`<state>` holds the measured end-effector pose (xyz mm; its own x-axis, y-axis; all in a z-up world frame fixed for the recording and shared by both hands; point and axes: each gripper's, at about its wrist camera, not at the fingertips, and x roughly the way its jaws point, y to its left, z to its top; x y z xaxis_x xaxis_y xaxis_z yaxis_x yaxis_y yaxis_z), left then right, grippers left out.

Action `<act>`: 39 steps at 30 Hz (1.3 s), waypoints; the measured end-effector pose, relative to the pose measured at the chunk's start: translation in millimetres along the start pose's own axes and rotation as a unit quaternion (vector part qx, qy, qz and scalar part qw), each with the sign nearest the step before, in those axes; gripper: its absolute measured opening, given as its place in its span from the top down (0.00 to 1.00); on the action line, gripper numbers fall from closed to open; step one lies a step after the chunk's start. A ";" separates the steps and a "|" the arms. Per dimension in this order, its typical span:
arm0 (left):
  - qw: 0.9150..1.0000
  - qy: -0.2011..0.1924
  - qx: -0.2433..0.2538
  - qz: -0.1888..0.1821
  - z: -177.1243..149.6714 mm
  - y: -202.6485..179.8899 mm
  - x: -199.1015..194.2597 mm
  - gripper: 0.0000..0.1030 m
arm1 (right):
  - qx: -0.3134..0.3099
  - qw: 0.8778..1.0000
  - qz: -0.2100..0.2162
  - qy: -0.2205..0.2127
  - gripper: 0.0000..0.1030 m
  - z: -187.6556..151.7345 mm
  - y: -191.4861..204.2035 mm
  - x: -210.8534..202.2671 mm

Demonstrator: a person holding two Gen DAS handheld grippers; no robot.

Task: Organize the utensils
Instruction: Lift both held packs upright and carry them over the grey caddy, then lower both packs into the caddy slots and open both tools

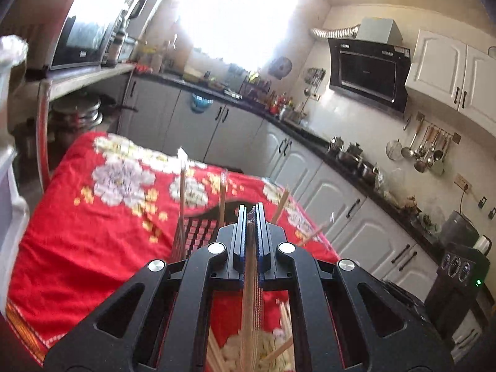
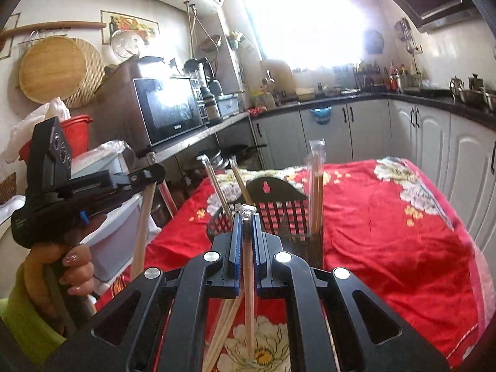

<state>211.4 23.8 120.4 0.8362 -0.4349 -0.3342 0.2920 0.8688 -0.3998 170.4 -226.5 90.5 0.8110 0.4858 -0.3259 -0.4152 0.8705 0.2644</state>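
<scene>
A black slotted utensil holder [image 2: 279, 210] stands on the red flowered tablecloth [image 2: 387, 232], with several wrapped chopstick pairs [image 2: 316, 186] upright in it. It also shows in the left wrist view [image 1: 201, 229], just ahead of my left gripper [image 1: 251, 209], which is shut on a wrapped chopstick pair [image 1: 251, 310]. My right gripper [image 2: 245, 214] is shut on another wrapped chopstick pair [image 2: 248, 294], close in front of the holder. My left gripper [image 2: 155, 170] also appears in the right wrist view, raised at the left. Loose chopsticks [image 2: 220, 334] lie on the cloth below.
The table stands in a kitchen. A microwave [image 2: 167, 108] and a blender sit on a shelf to the left, with a white bin [image 2: 105, 217] beside the table. Grey cabinets [image 2: 365, 130] and a counter with pots run behind and to the right.
</scene>
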 end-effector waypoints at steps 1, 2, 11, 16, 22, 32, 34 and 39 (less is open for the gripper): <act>1.000 -0.007 0.004 0.002 4.0 -1.7 0.6 0.98 | -0.003 1.000 0.000 -0.004 0.94 4.0 0.6 -0.3; 1.000 -0.015 0.008 0.005 9.1 -3.8 2.0 0.98 | -0.005 1.000 0.000 -0.008 0.94 7.1 2.1 -0.5; 0.995 -0.089 0.032 0.040 47.9 -15.6 12.8 0.98 | -0.019 0.999 0.002 -0.043 0.94 38.3 8.9 -1.1; 0.991 -0.118 0.043 0.050 66.4 -23.6 19.1 0.98 | -0.027 0.997 0.001 -0.066 0.94 56.7 11.5 -0.9; 0.983 -0.163 0.057 0.065 85.3 -30.7 26.3 0.98 | -0.039 0.995 -0.005 -0.094 0.94 78.2 13.5 0.9; 0.972 -0.211 0.064 0.086 97.4 -28.3 52.6 0.98 | -0.065 0.989 -0.027 -0.132 0.94 103.1 13.5 11.7; 0.970 -0.218 0.065 0.087 95.3 -25.6 57.2 0.98 | -0.072 0.987 -0.033 -0.137 0.94 105.7 12.7 15.2; 0.970 -0.220 0.057 0.087 87.4 -16.7 71.8 0.98 | -0.085 0.985 -0.044 -0.142 0.94 105.6 8.2 25.4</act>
<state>307.1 -1.3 177.7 0.9872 -0.1583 0.0182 0.1575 0.9514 -0.2646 231.1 -215.4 180.2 0.9199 0.3864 -0.0675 -0.3808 0.9210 0.0828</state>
